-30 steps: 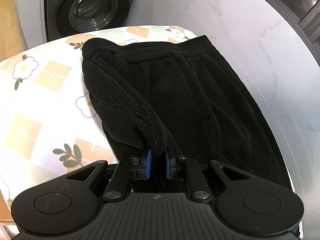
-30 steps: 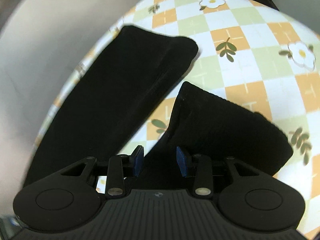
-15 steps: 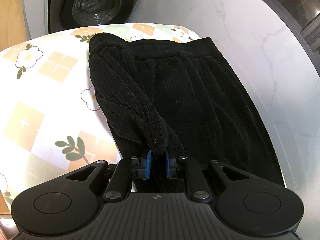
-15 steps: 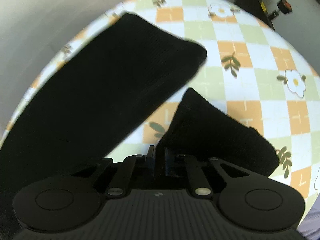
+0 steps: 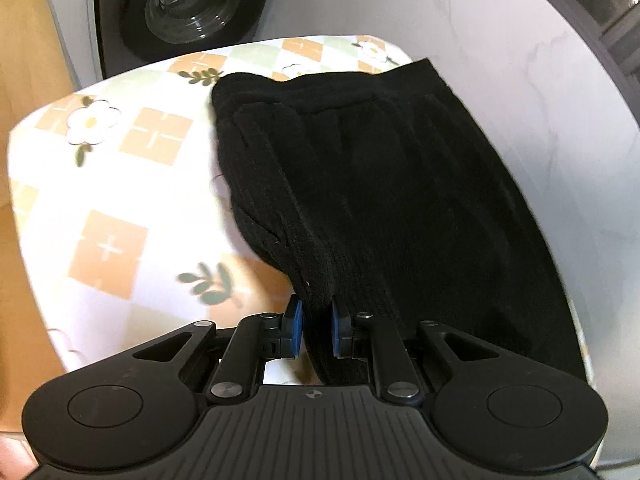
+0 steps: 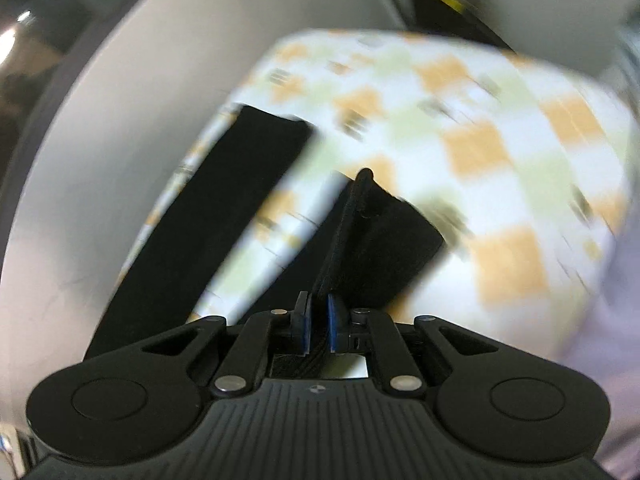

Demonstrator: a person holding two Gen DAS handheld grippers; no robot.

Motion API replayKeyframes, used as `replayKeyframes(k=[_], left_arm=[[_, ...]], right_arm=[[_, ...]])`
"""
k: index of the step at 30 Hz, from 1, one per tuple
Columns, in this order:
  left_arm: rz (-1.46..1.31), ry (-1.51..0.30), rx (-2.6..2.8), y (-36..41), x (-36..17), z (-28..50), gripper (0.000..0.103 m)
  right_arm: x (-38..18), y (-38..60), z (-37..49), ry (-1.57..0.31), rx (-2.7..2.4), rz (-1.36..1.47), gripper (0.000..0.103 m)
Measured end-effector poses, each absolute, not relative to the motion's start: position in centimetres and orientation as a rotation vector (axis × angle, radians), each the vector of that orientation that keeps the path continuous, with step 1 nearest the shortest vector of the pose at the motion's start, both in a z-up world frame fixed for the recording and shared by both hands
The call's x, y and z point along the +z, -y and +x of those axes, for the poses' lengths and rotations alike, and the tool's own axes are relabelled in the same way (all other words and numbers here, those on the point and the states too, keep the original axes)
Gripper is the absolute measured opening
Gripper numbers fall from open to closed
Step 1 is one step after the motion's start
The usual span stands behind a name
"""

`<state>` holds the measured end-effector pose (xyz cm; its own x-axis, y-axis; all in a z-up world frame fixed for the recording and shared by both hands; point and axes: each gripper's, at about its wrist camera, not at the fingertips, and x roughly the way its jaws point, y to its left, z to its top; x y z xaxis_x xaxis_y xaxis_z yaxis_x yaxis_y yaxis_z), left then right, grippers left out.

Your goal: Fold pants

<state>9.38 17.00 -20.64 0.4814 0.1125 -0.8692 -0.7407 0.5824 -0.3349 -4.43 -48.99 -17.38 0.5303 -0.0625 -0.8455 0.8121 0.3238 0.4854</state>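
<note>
The black ribbed pants (image 5: 400,184) lie on the desk (image 5: 120,200), which is covered by a checked cloth with flowers; their waistband sits at the desk's far edge, nearest the washing machine (image 5: 180,8) that stands beyond the desk. The left tool (image 5: 316,330) is clenched on a bunched fold of the pants near the desk's close edge, blue pads pressing the fabric. In the blurred right wrist view, the right tool (image 6: 318,326) is clenched on a leg end (image 6: 380,248), lifted off the desk; the other leg (image 6: 224,216) lies flat along the desk's left edge.
</note>
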Motion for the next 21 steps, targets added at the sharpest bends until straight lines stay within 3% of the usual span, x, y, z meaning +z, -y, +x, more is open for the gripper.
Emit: replayKeyframes(k=[11, 21], left_arm=[[-0.724, -0.983, 0.615, -17.8, -20.7, 7.9, 0.015], [-0.734, -0.981, 0.618, -17.6, -20.4, 7.3, 0.015]], right_arm=[[-21.8, 48.0, -10.9, -0.807, -0.69, 1.23, 0.01], [-19.9, 47.1, -10.8, -0.761, -0.691, 1.181, 0.009]])
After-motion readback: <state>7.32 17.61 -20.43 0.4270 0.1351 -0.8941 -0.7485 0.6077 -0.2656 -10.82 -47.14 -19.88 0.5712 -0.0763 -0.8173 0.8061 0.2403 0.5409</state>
